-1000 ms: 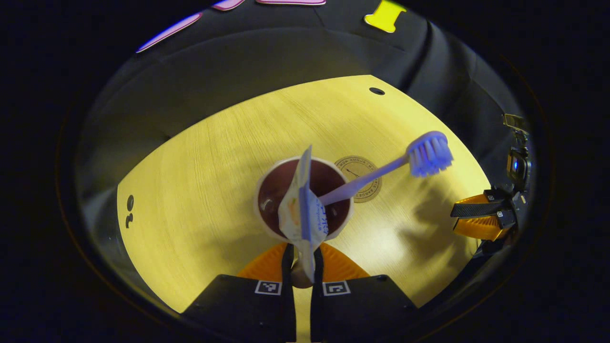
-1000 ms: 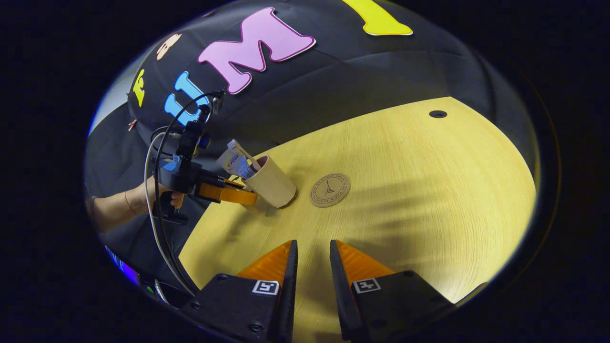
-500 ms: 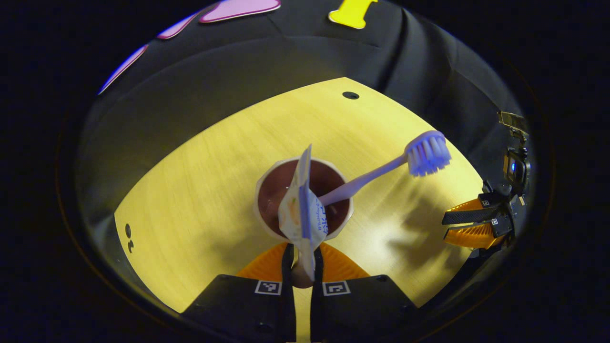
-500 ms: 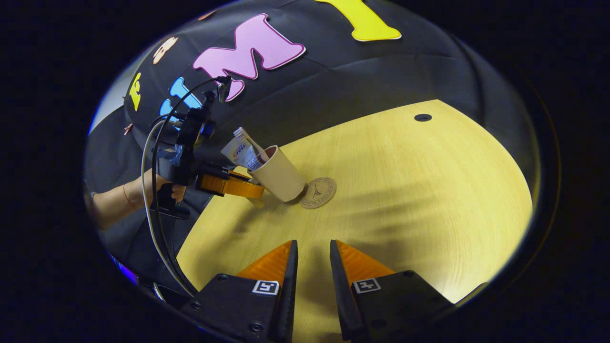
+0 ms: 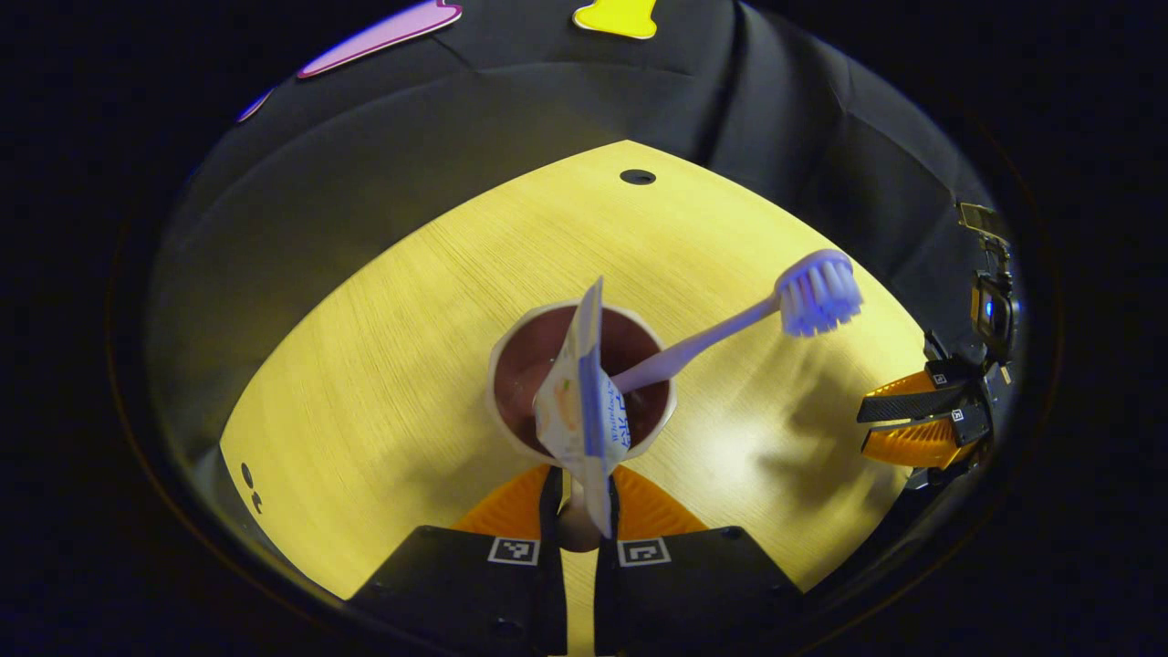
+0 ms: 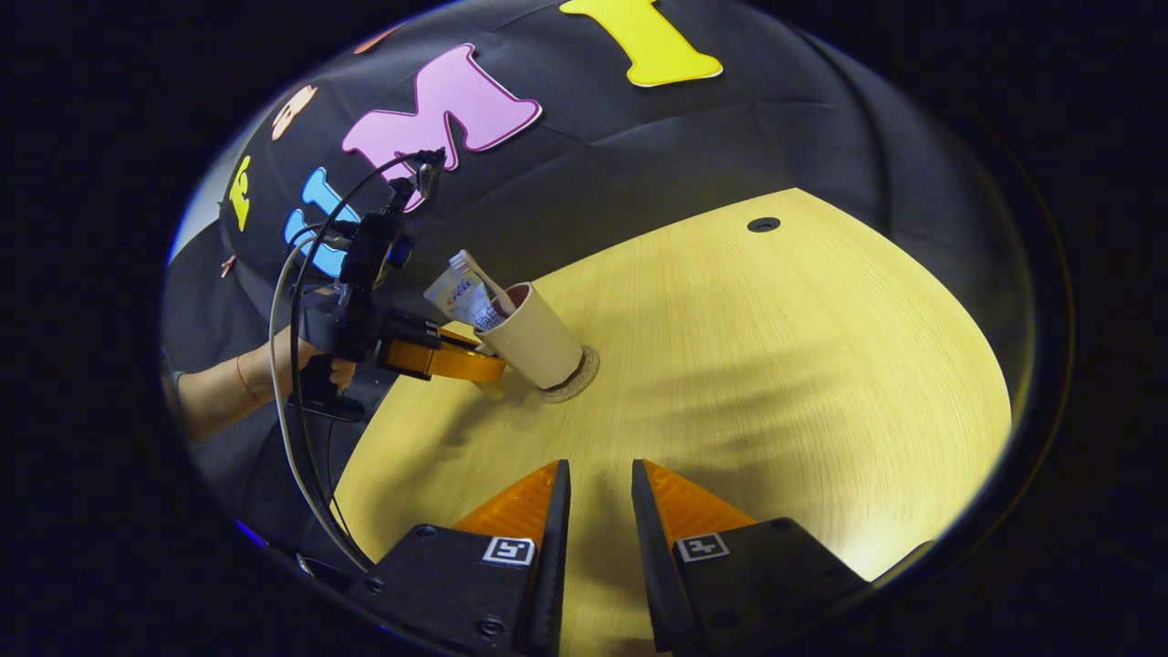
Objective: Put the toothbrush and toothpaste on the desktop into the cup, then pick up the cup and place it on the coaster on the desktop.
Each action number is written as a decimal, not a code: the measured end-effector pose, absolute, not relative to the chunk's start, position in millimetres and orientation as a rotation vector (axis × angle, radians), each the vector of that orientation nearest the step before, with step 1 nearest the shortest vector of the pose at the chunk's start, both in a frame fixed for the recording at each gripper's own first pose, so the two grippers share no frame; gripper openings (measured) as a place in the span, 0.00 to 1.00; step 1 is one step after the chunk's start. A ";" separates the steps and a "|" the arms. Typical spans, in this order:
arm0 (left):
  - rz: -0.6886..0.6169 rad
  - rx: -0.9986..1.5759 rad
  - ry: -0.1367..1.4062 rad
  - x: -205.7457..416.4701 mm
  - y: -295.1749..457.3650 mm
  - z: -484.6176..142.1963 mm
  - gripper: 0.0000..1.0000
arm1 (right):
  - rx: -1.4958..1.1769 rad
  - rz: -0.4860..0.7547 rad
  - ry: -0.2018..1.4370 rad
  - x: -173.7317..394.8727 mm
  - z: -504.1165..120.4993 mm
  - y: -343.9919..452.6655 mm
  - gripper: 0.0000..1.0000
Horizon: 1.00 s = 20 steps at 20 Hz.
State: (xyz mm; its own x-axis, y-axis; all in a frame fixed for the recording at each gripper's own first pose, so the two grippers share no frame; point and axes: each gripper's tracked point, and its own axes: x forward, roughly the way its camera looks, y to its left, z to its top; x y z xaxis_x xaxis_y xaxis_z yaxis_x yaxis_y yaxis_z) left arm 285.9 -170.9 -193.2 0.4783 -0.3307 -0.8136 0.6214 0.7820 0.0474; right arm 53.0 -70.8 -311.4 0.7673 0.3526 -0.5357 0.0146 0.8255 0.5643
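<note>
A beige cup (image 5: 525,365) sits in the middle of the left gripper view. It holds a white toothpaste tube (image 5: 584,411) and a toothbrush (image 5: 818,294) whose bristle head leans out to the right. My left gripper (image 5: 579,474) is shut on the cup's near side. In the right gripper view the cup (image 6: 534,338) stands tilted over the round coaster (image 6: 584,370), of which a thin edge shows; I cannot tell whether they touch. The left gripper (image 6: 456,362) holds it from the left. My right gripper (image 6: 598,479) hovers narrowly open with nothing between its fingers.
The light wooden desktop (image 6: 776,365) has a small dark hole (image 6: 763,224) near its far edge. A hand and forearm (image 6: 228,388) with a trailing cable hold the left gripper at the desk's left side. The right gripper (image 5: 912,422) hangs by the desk's right edge.
The left gripper has carried the cup with toothbrush and toothpaste rightward onto the coaster's spot, so the cup now covers most of it. The right gripper has stayed about where it was.
</note>
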 end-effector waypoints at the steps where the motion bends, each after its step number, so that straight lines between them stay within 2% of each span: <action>1: -0.597 0.363 0.903 285.1 -171.5 -195.5 0.17 | 0.581 0.194 0.681 52.1 -311.7 -71.9 0.41; 11: -0.584 0.361 0.917 288.4 -169.1 -203.6 0.17 | 0.597 0.178 0.694 48.9 -318.2 -80.4 0.41; 12: -0.584 0.360 0.919 287.9 -169.1 -203.6 0.21 | 0.597 0.176 0.695 49.1 -318.5 -80.8 0.41; 13: -0.587 0.359 0.922 288.5 -168.1 -204.5 0.17 | 0.598 0.178 0.697 49.3 -318.0 -79.9 0.41; 15: -0.587 0.354 0.927 290.2 -167.6 -205.4 0.19 | 0.598 0.179 0.697 50.8 -318.2 -78.4 0.41; 16: -0.582 0.357 0.927 291.5 -166.3 -205.5 0.29 | 0.598 0.180 0.698 51.7 -317.8 -77.9 0.41; 19: -0.591 0.353 0.908 290.0 -168.8 -201.3 0.32 | 0.596 0.183 0.699 53.0 -318.5 -75.5 0.41; 20: -0.598 0.353 0.901 289.4 -169.8 -197.6 0.45 | 0.595 0.183 0.699 53.3 -318.4 -74.0 0.41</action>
